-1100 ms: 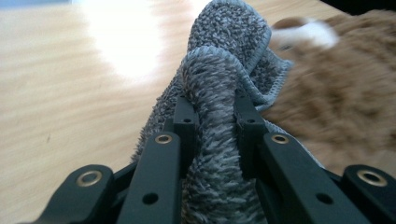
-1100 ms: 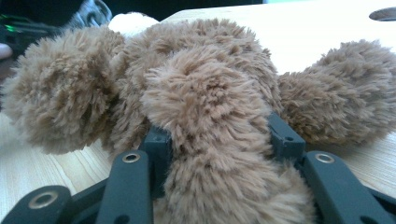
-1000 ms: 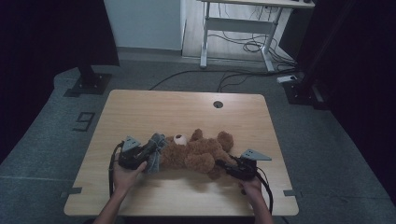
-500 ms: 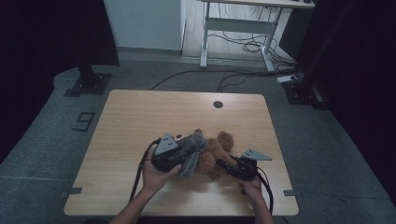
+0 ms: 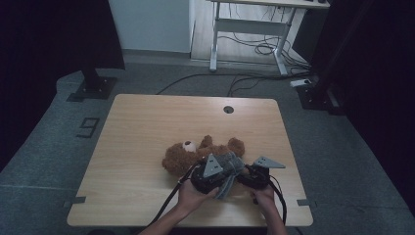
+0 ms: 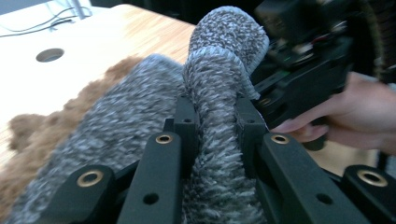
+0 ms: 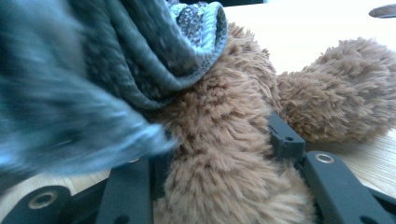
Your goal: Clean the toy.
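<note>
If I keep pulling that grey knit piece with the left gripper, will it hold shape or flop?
Likely floppy: the grey knit piece bunches and folds where the left gripper pinches it. Its fuzzy surface probably grips rather than slips. It looks light, draping loosely over the teddy bear.

table (image 5: 147, 127): wooden | cable hole (image 5: 228, 109): far edge | desk frame (image 5: 247, 29): behind, cables beneath

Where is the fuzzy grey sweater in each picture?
High view: grey sweater low centre, over the teddy bear.
Left gripper view: centre, pinched in the left claw.
Right gripper view: upper left, above the bear.
Shared landmark: the teddy bear's brown fur.
</note>
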`<state>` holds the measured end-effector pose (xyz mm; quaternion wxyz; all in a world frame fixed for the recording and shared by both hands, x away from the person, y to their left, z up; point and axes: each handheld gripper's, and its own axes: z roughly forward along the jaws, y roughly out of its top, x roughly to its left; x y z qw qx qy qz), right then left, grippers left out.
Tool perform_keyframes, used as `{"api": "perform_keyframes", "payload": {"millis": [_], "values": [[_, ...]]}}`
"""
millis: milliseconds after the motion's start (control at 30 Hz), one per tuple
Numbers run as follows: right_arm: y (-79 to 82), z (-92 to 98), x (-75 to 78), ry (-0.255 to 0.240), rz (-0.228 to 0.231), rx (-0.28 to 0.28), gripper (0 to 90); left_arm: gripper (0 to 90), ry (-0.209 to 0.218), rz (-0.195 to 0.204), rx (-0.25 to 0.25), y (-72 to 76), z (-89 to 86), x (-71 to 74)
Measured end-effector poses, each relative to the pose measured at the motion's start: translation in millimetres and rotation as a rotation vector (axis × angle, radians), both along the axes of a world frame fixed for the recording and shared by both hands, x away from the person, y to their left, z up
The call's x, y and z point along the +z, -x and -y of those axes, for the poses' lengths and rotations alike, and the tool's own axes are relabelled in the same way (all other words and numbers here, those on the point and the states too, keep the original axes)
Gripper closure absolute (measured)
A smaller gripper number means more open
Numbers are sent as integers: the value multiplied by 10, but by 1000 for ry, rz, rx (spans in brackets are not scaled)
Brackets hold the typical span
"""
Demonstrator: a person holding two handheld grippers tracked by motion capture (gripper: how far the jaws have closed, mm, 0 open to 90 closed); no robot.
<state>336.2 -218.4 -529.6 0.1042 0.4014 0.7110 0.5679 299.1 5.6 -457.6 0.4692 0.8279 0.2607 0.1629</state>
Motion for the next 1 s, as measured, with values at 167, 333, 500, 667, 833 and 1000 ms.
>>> {"api": "perform_keyframes", "payload": {"millis": [167,333,500,667,833,1000], "values": [[-3,-4,-2,0,0,4,540,758,-33,34,39,19,-98,-10],[2,-8,1,5,4,8,540,760,-33,27,63,16,-233,-41],[-5,5,-5,2,4,16,541,761,-38,27,108,-12,-420,-41],[-11,16,-14,-5,1,21,541,761,-19,-14,144,-83,-682,-92],[-9,10,-15,-5,5,26,541,761,-9,-24,149,-81,-827,-120],[-5,11,-17,-4,6,28,540,761,-18,-18,151,-41,-919,-134]]}}
